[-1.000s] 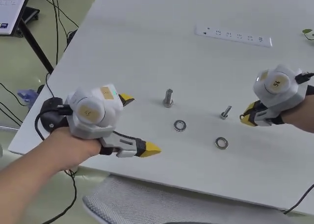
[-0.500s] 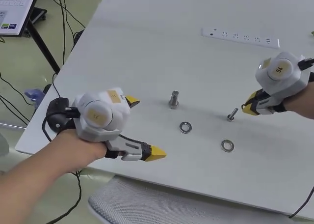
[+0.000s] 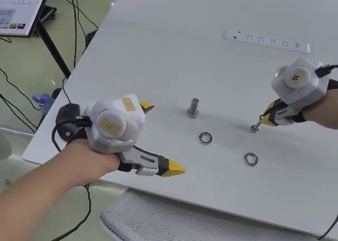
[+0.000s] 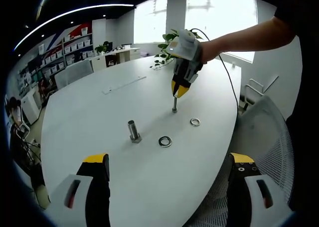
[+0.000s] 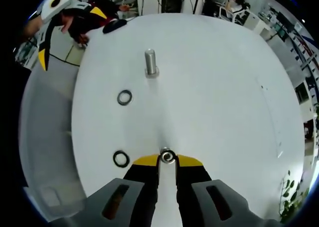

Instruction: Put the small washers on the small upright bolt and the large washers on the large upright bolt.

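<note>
The right gripper [image 5: 168,160] pinches the top of the small silver bolt [image 5: 168,156], which stands with its long axis upright on the white table [image 3: 174,51]. The left gripper [image 3: 161,138] hovers, jaws spread, at the near edge. The large silver bolt [image 3: 193,108] stands upright at 9 o'clock. One steel washer [image 3: 205,138] lies at its 5 o'clock, and a second steel washer [image 3: 251,159] lies at the small bolt's 6 o'clock.

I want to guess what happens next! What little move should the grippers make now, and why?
Probably the left gripper should slide forward to the nearer washer and pinch it. Its jaws stand wide open and empty. The nearer washer and the far washer both lie flat on the table. The right gripper looks busy, with its jaws closed on the small bolt.
</note>
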Available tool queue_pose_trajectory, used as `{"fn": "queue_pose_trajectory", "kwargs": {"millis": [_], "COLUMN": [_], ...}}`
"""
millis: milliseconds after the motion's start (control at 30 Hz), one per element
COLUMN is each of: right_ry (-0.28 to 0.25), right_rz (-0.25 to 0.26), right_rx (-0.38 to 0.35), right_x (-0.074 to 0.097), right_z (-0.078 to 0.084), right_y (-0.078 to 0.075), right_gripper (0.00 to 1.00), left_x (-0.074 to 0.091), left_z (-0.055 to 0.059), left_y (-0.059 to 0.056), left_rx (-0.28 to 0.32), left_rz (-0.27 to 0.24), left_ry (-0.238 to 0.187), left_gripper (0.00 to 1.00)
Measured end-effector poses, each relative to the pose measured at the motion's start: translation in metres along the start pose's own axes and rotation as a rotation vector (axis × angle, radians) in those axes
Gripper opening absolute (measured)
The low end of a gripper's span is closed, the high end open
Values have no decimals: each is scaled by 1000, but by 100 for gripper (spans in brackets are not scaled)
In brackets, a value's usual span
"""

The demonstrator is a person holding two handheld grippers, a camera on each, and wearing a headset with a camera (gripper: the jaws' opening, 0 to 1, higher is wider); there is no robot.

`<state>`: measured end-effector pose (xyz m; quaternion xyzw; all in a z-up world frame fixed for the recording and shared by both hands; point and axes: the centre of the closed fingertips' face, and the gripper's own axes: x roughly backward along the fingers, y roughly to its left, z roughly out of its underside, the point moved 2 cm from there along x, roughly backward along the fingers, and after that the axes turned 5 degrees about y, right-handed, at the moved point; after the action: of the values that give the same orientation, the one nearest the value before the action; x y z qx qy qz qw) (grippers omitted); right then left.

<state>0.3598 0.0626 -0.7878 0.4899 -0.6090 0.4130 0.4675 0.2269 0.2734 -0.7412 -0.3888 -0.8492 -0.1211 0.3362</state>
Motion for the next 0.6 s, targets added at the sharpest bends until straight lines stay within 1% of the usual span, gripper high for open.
{"fn": "queue_pose_trajectory", "kwargs": {"millis": [133,267,400,533,600], "right_ry": [14,24,34,38,44], "right_rz": [6,0,3,0,4], "right_rx": [6,12,18,18,30], "right_x": [-2,-4,-7,-12,-15], "right_z": [1,1,2,2,3], "right_y": [-1,0,0,0,1], "right_gripper": [13,13,13,13,13], "left_x": [0,1,2,3,3], "left_z": [0,1,1,4,5], "left_y": [0,-1,-1,-2,-3], "left_rx": [0,-7,-1,-4,-6], "left_rz": [3,6,8,8,7], "left_ry": [3,9,4,14,17], "left_gripper": [99,99,97,96,96]}}
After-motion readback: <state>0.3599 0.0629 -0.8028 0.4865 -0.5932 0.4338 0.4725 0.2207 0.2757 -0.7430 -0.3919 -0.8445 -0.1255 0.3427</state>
